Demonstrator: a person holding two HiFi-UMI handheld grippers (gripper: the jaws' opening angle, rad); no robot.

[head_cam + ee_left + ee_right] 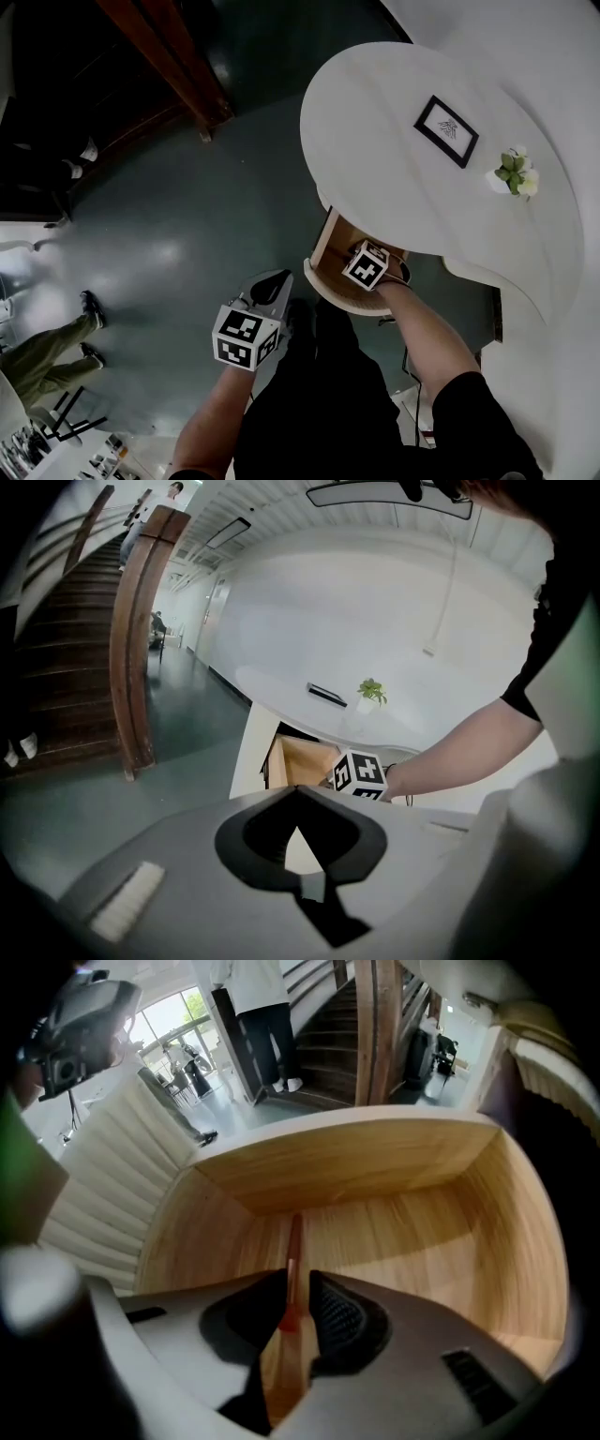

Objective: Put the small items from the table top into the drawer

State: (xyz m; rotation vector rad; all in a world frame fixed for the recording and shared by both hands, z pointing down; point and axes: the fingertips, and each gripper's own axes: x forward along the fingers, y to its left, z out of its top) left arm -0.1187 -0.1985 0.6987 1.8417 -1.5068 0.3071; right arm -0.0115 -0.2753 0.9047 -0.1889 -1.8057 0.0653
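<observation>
Reaching into the open drawer of light wood (pixel 356 1162), the right tool (pixel 297 1279) has its jaws only a narrow way apart. Between them is a thin red-orange stick (pixel 290 1260), blurred, and what kind of item it is cannot be told. The stick lies against the left jaw, and a sliver of the drawer's wood shows between it and the right jaw, so the jaws do not look fully clamped on it. Its tip points toward the far wall of the drawer.

From the head view the drawer is pulled out from under the round white table (pixel 375 122), at the edge nearest the person, and the right forearm reaches down into it.

On the table top stand a small picture in a black frame (pixel 446 130) and, near it but apart, a small green plant in a white pot (pixel 513 172) – both well away from the drawer.

The left tool (pixel 272 281) hangs over the dark grey-green floor (pixel 169 225), to the left of the drawer and not touching it. Its jaws meet at the tips and hold nothing.

At the far left of the head view, a person's legs in olive trousers (pixel 37 352) are on the floor.
</observation>
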